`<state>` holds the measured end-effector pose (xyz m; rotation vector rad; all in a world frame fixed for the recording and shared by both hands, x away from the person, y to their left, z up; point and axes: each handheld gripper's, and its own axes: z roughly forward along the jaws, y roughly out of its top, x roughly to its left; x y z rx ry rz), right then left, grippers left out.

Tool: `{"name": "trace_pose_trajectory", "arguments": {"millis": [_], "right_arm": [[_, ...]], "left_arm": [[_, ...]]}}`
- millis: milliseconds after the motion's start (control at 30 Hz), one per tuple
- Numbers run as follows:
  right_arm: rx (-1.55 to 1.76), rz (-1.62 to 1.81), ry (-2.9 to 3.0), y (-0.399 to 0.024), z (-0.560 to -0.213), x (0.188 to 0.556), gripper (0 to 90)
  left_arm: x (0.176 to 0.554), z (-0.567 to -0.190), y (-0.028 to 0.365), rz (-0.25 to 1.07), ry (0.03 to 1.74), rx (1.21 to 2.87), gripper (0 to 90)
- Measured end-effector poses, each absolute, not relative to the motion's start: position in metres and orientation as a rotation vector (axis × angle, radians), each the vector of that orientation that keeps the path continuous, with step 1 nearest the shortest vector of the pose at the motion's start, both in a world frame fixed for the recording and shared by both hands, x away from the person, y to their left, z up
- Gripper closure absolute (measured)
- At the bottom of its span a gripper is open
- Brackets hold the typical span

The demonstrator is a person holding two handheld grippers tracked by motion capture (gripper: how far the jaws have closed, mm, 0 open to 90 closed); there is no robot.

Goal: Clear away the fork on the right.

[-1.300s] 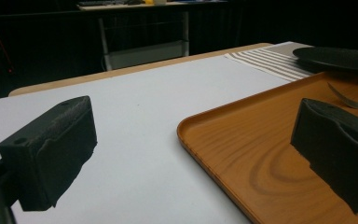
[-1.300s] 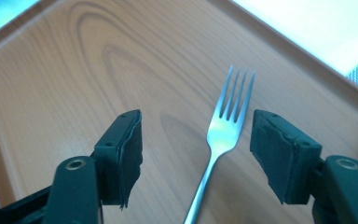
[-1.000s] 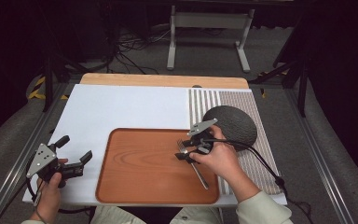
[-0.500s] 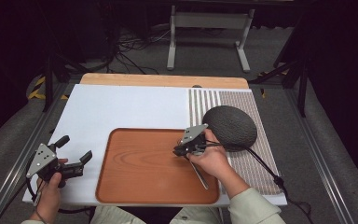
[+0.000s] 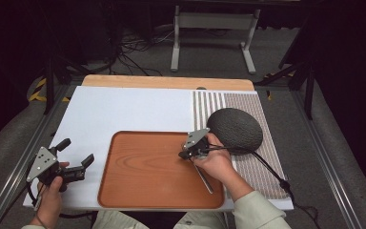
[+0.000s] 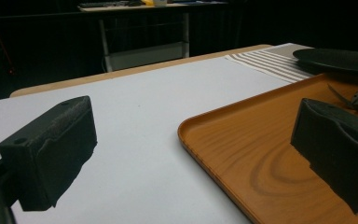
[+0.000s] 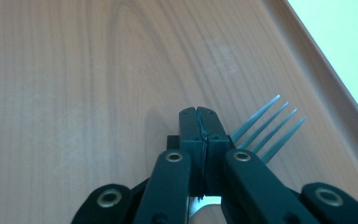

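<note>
The fork (image 7: 265,126) is mostly hidden behind the right claw (image 7: 199,122).

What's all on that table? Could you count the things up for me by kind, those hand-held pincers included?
Trays: 1, the wooden tray
Forks: 1, the fork, pinched by the right gripper
Dark round plates: 1, the plate
Striped mats: 1, the mat
White boards: 1, the board
Grippers: 2, counting the left gripper
Total: 7

A metal fork (image 5: 204,179) lies flat on the wooden tray (image 5: 143,191) near the tray's right edge, handle toward the bench's front edge, tines (image 7: 266,127) pointing away, neck clamped between black jaws.
</note>
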<state>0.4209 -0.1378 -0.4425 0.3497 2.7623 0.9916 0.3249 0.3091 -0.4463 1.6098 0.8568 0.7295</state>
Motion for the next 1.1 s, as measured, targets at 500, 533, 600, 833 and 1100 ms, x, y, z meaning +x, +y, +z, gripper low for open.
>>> {"name": "trace_pose_trajectory", "arguments": {"millis": [500, 533, 600, 833, 1100], "right_arm": [[0.364, 0.954, 2.753, -0.140, -0.444, 0.424, 90.0], [0.364, 0.954, 2.753, -0.140, -0.444, 0.424, 90.0], [0.364, 0.938, 2.748, -0.142, -0.443, 0.424, 90.0], [0.391, 0.900, 2.733, -0.148, -0.441, 0.428, 90.0], [0.435, 0.849, 2.715, -0.159, -0.439, 0.431, 90.0]], "left_arm": [[0.325, -0.446, 0.309, 0.729, 0.856, 1.610, 0.5], [0.325, -0.446, 0.309, 0.729, 0.856, 1.610, 0.5], [0.325, -0.446, 0.309, 0.729, 0.856, 1.610, 0.5], [0.325, -0.446, 0.309, 0.729, 0.856, 1.610, 0.5], [0.325, -0.447, 0.308, 0.729, 0.858, 1.609, 0.6]]}}
